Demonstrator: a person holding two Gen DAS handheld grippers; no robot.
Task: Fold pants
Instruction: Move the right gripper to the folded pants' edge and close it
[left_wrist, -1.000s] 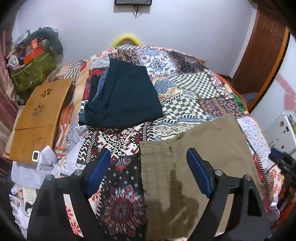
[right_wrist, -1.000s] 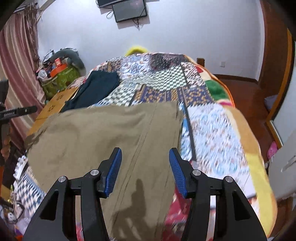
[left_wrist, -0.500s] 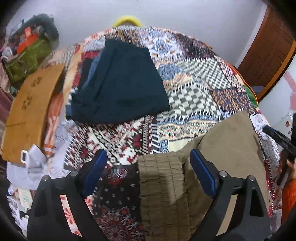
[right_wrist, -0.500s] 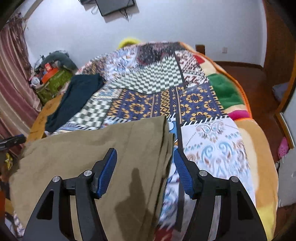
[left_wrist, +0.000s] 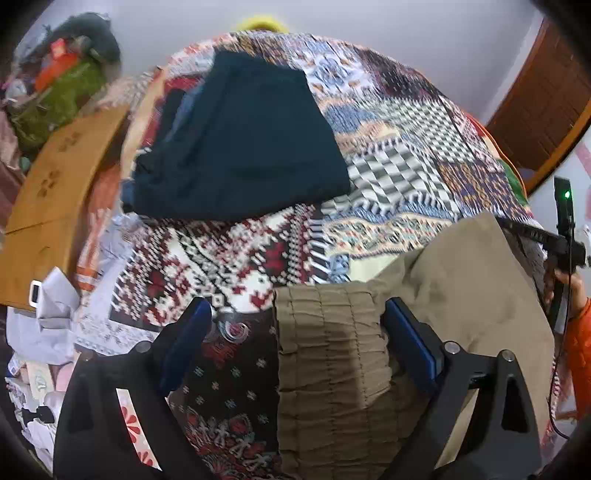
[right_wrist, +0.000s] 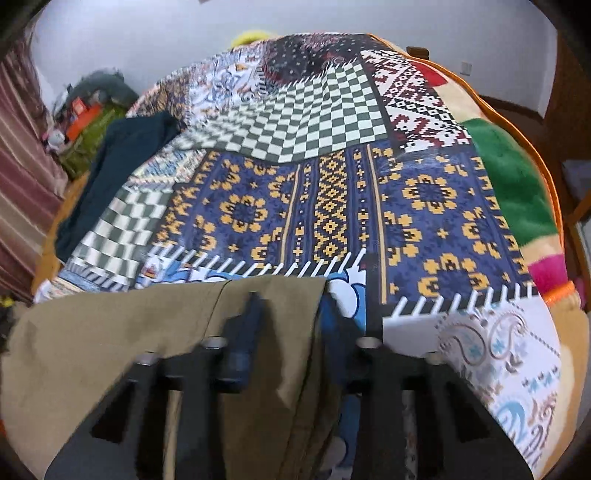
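Olive-khaki pants (left_wrist: 454, 295) lie on the patchwork bedspread (left_wrist: 388, 162). In the left wrist view my left gripper (left_wrist: 299, 332) is open, its blue pads on either side of the gathered elastic waistband (left_wrist: 328, 354). In the right wrist view my right gripper (right_wrist: 291, 317) has its jaws closing around the right-hand hem edge of the pants (right_wrist: 110, 339); the cloth lies between them, the left fingertip (right_wrist: 251, 314) above the cloth and the right one under its edge. The view is blurred and the grip itself is not clear.
A folded dark teal garment (left_wrist: 240, 136) lies further back on the bed; it also shows in the right wrist view (right_wrist: 114, 173). A wooden lap table (left_wrist: 55, 188) and bags (left_wrist: 62, 85) sit at the left. The bed's right edge (right_wrist: 546, 177) drops toward a wooden door (left_wrist: 539, 92).
Both grippers have moved down and forward over the pants. My right gripper's jaws have narrowed from wide open onto the hem edge. My left gripper stays open, now at the waistband.
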